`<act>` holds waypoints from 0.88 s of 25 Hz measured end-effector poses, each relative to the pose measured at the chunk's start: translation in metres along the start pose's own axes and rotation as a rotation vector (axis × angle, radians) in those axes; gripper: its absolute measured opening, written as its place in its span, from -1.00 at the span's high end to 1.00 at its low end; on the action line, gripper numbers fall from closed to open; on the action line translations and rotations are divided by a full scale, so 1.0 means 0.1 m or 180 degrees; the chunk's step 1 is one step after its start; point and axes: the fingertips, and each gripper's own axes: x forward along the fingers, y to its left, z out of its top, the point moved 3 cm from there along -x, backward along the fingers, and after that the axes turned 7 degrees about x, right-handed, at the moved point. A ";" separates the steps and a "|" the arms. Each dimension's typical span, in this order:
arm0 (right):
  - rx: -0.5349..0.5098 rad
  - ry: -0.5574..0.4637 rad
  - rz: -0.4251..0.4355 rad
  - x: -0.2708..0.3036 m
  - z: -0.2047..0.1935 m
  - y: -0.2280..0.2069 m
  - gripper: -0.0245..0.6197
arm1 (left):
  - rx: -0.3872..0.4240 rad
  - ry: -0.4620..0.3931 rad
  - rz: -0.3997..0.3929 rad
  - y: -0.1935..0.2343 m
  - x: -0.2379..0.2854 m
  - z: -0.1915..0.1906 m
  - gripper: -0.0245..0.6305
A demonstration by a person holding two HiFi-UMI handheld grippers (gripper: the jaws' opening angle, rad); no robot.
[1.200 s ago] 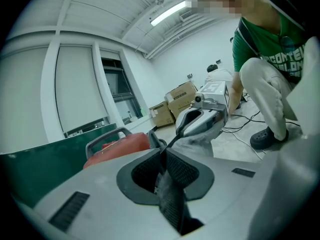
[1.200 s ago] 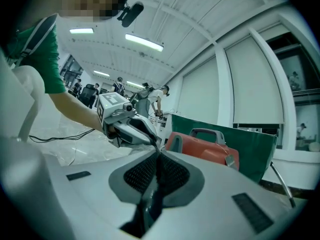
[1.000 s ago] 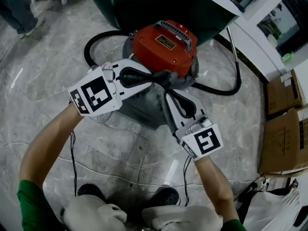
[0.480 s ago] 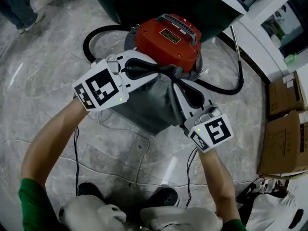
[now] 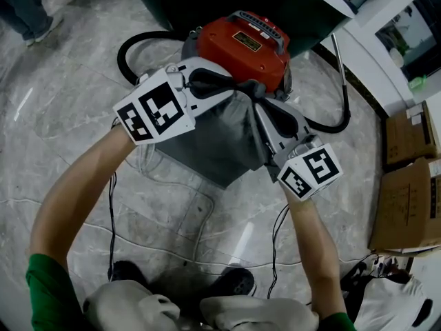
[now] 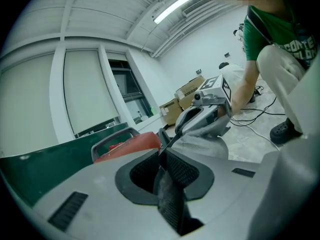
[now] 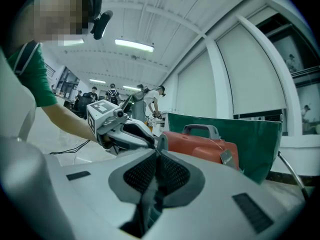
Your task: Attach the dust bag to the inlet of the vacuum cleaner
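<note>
Positioning step. The left gripper (image 5: pixel 242 92) and right gripper (image 5: pixel 260 109), 2 in all, each pinch the top edge of the grey dust bag (image 5: pixel 213 143), which hangs at 6 o'clock of the red vacuum cleaner (image 5: pixel 241 47). Next move: line the bag mouth up with the inlet, apparently hidden behind the bag.

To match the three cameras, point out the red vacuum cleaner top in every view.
Head view: the red vacuum cleaner top sits upper centre, just above the dust bag.
Left gripper view: left of centre, low in the picture.
Right gripper view: right of centre, its handle on top.
Shared landmark: the dark green panel right behind it in all three.
</note>
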 end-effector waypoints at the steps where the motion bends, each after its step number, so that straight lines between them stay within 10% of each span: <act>1: 0.0009 0.0001 -0.0011 0.00 0.00 0.00 0.83 | -0.0005 0.0010 0.0002 0.00 0.00 0.00 0.80; 22: 0.0144 0.0005 -0.0310 -0.13 0.07 0.19 0.83 | 0.0120 0.0059 0.0323 -0.12 -0.18 0.11 0.79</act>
